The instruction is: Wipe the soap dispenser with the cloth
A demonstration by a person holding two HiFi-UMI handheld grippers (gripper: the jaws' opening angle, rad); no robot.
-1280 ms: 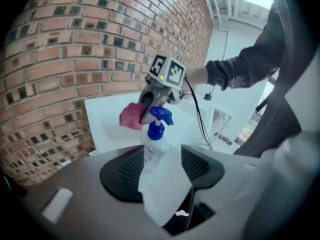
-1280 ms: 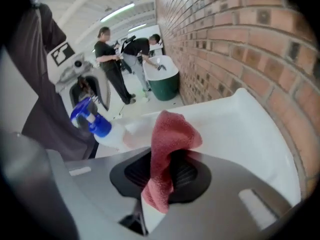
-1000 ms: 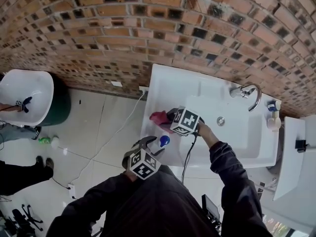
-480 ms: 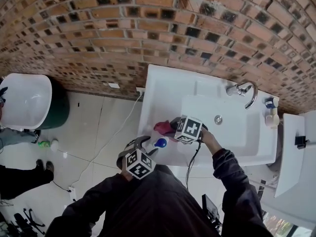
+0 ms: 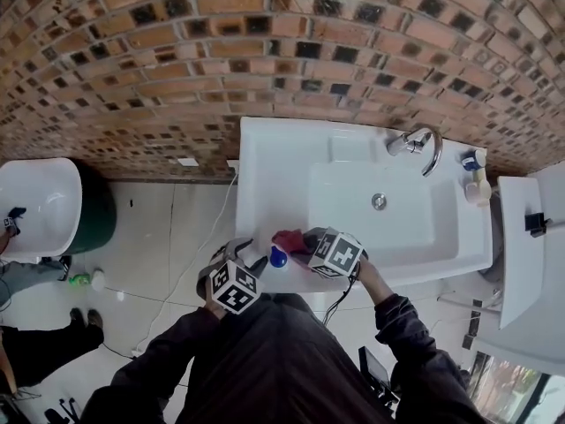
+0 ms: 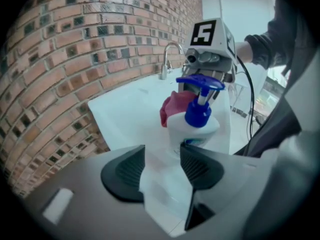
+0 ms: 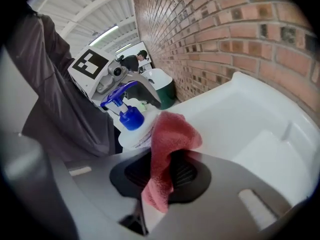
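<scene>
Two grippers engaged: left gripper [image 6: 162, 154] clamps the soap dispenser [image 6: 197, 126] between its fingers; right gripper [image 7: 162, 169] pinches the cloth [image 7: 172, 134] against it; wiping looks unfinished.

Washroom. White sink [image 5: 265, 153] with chrome tap [image 5: 417, 145] sits against a brick wall [image 5: 177, 60]. Pale tiled floor [image 5: 159, 228] at left of frame, second white basin [image 5: 35, 203] at far left. Soap dispenser [image 5: 278, 256] on the sink's front rim.
</scene>
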